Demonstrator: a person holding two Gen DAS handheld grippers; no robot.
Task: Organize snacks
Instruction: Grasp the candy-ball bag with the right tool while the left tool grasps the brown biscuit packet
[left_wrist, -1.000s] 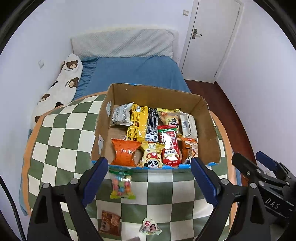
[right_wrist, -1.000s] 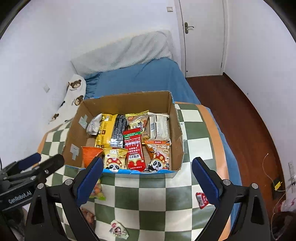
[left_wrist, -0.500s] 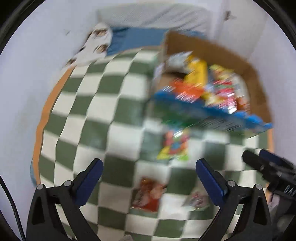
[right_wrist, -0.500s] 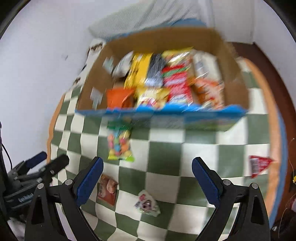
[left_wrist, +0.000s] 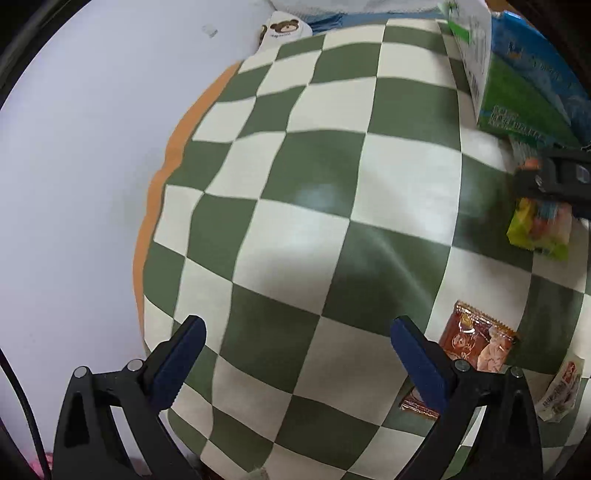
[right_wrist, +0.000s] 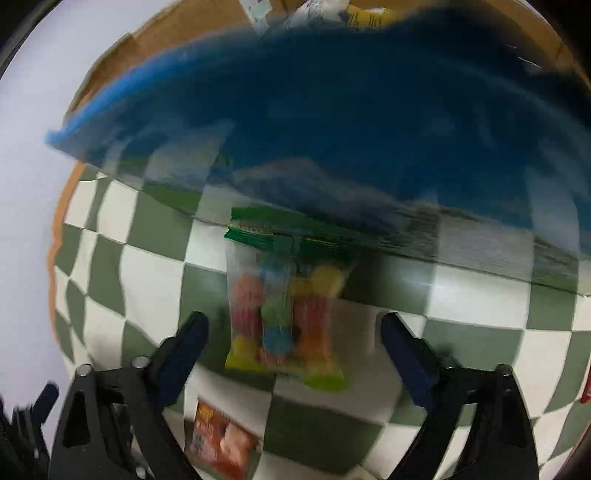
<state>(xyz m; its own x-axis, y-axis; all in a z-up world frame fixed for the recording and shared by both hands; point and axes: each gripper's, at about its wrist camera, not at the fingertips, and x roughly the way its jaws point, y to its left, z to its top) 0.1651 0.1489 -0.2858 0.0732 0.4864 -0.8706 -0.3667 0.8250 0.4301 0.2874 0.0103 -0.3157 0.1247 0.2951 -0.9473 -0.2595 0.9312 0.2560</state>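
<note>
Candy bag (right_wrist: 284, 314) on checked cloth (left_wrist: 314, 206), between spread fingers of right gripper (right_wrist: 291, 343), beside box (right_wrist: 332, 122). Left gripper (left_wrist: 295, 347) spread wide, holding nothing; brown packet (left_wrist: 476, 343) just beside it.

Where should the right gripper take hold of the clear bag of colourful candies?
Across the flat-lying clear candy bag at its lower body, from above. The open right gripper straddles its long sides, and its green top edge sits against the box.

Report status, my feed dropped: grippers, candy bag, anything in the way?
Right gripper open, straddling candy bag, not closed. Left gripper open, empty over checkered cloth. Box wall close behind bag; view blurred.
</note>
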